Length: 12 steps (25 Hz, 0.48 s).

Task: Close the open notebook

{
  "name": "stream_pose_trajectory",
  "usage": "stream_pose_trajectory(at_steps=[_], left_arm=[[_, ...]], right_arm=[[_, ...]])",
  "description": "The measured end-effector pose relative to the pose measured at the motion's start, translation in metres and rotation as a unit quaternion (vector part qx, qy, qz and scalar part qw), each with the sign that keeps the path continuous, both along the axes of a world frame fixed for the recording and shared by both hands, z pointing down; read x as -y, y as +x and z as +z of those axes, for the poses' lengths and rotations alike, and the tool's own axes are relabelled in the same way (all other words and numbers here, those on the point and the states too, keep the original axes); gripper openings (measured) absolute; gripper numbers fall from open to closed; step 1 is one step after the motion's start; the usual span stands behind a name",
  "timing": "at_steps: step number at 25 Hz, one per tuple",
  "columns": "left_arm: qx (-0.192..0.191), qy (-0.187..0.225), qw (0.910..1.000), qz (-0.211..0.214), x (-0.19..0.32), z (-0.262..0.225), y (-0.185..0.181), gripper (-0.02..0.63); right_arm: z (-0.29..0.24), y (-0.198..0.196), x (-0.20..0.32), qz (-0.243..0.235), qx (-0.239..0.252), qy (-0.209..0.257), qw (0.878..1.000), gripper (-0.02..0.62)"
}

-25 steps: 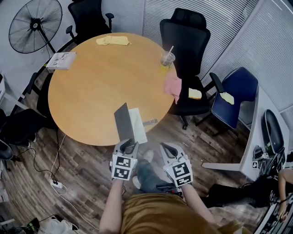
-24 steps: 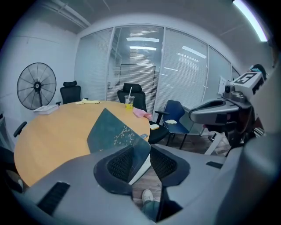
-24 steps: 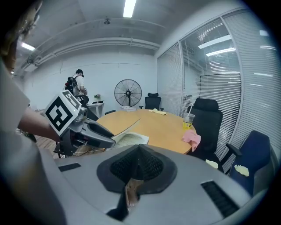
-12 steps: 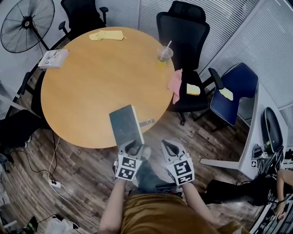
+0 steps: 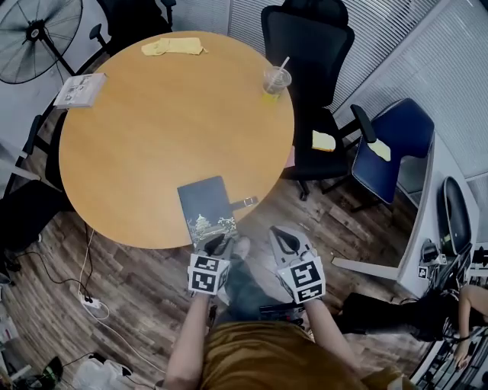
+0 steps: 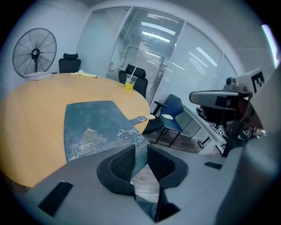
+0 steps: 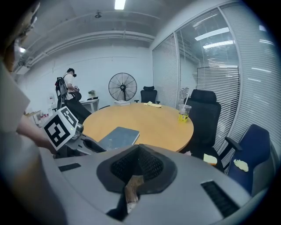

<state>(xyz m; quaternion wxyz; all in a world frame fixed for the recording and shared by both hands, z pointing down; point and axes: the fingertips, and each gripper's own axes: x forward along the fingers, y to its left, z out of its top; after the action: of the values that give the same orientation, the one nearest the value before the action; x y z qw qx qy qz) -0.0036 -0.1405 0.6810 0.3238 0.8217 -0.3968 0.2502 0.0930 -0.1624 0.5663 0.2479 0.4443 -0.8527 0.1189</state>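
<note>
The left claw (image 6: pixel 141 154), jaws half apart, just narrowing with nothing between them, hangs over the near short edge of the notebook (image 6: pixel 92 125), which lies closed on the table (image 6: pixel 30 114), long axis running straight ahead, while the right claw (image 7: pixel 138 160), jaws together and empty, sits farther off.

Round wooden table (image 5: pixel 152 114) at centre, dark wood-plank floor (image 5: pixel 130 297) at 7 o'clock, standing fan (image 5: pixel 34 32) at 10 o'clock, black office chair (image 5: pixel 305 38) at 1 o'clock, blue chair (image 5: pixel 400 133) at 3 o'clock, slatted blinds (image 5: pixel 435 53) at 2 o'clock, ceiling light (image 7: pixel 119 4) on.
</note>
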Motion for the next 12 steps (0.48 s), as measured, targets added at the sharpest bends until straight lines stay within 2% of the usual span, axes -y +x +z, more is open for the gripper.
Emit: stream_pose_trajectory(at_steps=[7, 12], left_arm=[[-0.015, -0.014, 0.9997, -0.014, 0.002, 0.001, -0.001, 0.101], [-0.032, -0.014, 0.9984, -0.045, 0.004, -0.006, -0.015, 0.103]], right_arm=[[-0.001, -0.011, 0.006, -0.01, 0.002, 0.001, 1.0, 0.012], [-0.007, -0.019, 0.004, -0.014, 0.006, 0.008, 1.0, 0.011]])
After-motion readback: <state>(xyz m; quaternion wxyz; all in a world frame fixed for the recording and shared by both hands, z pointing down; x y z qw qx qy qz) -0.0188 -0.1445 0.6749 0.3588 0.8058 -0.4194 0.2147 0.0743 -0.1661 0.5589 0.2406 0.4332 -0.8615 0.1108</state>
